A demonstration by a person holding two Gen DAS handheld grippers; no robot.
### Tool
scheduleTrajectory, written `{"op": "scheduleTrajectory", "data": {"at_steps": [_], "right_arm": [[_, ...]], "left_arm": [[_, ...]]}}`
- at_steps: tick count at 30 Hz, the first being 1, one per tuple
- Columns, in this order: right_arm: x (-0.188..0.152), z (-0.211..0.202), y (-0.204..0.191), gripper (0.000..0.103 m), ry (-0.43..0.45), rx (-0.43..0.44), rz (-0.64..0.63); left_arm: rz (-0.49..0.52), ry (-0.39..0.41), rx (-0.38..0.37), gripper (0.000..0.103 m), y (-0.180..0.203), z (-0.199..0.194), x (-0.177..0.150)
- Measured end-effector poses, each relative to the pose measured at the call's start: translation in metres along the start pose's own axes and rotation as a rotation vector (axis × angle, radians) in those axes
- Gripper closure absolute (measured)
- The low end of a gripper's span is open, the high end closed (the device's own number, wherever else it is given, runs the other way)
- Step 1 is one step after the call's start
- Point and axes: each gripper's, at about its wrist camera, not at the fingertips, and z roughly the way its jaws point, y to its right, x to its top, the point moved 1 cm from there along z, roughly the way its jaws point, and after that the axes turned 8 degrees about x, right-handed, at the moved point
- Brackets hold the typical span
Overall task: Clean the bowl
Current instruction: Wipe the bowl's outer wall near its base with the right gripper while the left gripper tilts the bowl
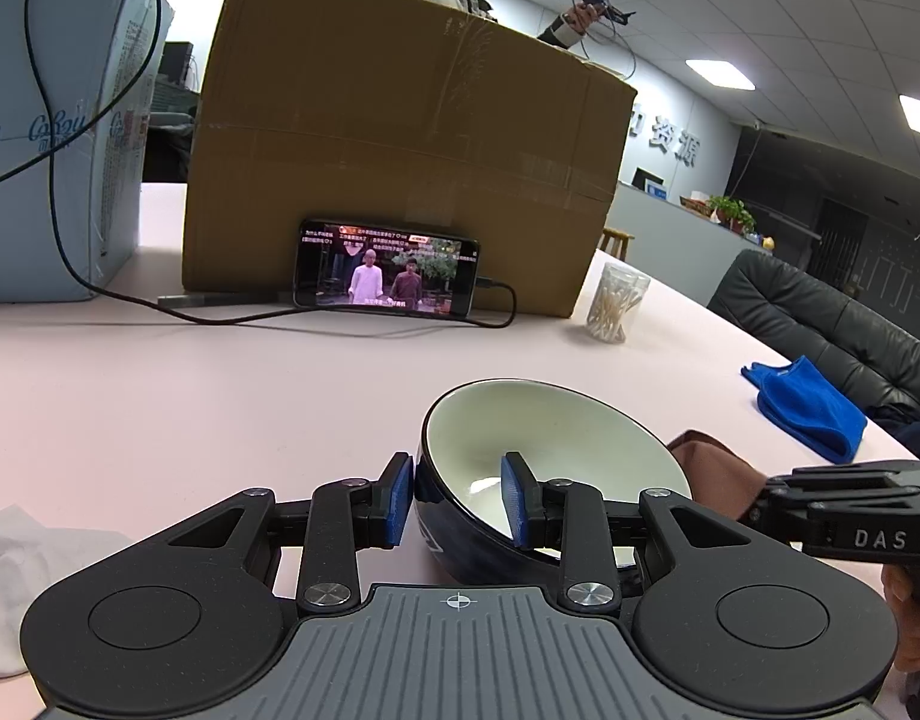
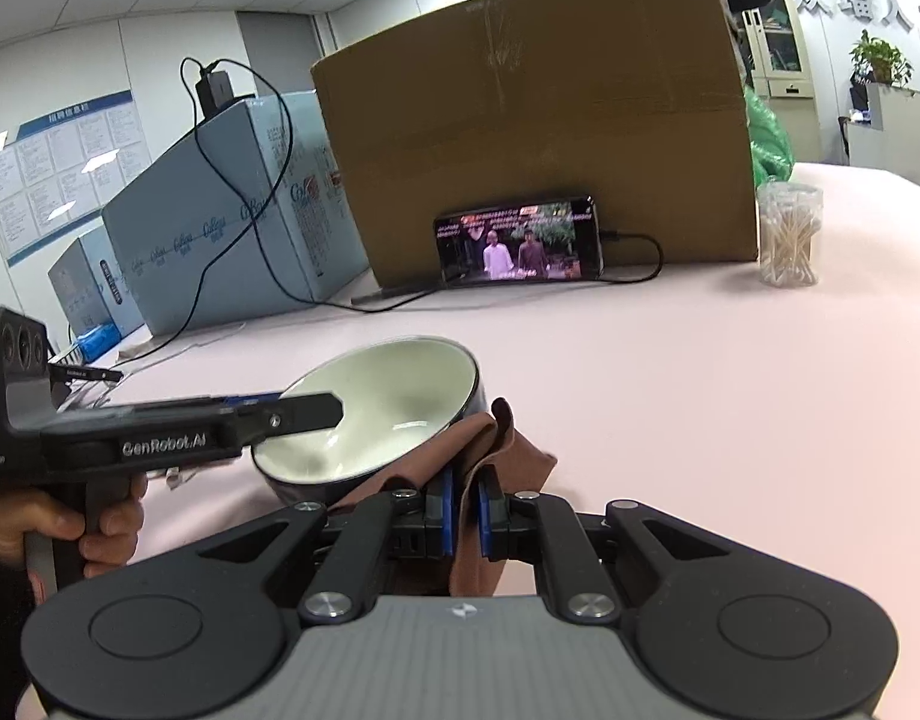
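A dark blue bowl (image 1: pixel 556 438) with a white inside sits tilted on the pink table, its mouth turned toward the right. My left gripper (image 1: pixel 456 498) is shut on the bowl's near wall, one blue pad outside and one inside. From the right wrist view the bowl (image 2: pixel 393 402) lies ahead to the left, with the left gripper's finger reaching over its rim. My right gripper (image 2: pixel 464 510) is shut on a brown cloth (image 2: pixel 490 450) that rests against the bowl's outer side. The same brown cloth (image 1: pixel 712 468) shows just right of the bowl in the left wrist view.
A large cardboard box (image 1: pixel 399 138) stands at the back with a phone (image 1: pixel 387 270) propped against it, its cable trailing over the table. A clear jar of cotton swabs (image 1: pixel 616 300), a blue cloth (image 1: pixel 808 408), a light blue carton (image 1: pixel 51 138) and white tissue (image 1: pixel 33 564) lie around. A person stands behind the box.
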Motion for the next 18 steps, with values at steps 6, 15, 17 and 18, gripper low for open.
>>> {"op": "scheduleTrajectory", "data": {"at_steps": [6,15,17,18], "right_arm": [[-0.001,0.004,0.003,0.092,-0.01,-0.007,0.006],[-0.005,-0.003,-0.005,0.092,-0.011,0.015,-0.01],[-0.004,-0.007,-0.008,0.092,0.002,0.025,-0.014],[-0.003,-0.01,-0.01,0.092,0.011,0.026,-0.016]], "left_arm": [[0.001,0.0,0.0,0.073,0.0,0.0,0.0],[0.0,0.001,0.0,0.073,0.001,-0.001,0.0],[0.0,0.002,0.0,0.073,0.001,-0.002,0.0],[-0.002,0.002,-0.001,0.073,0.001,-0.002,0.0]]}}
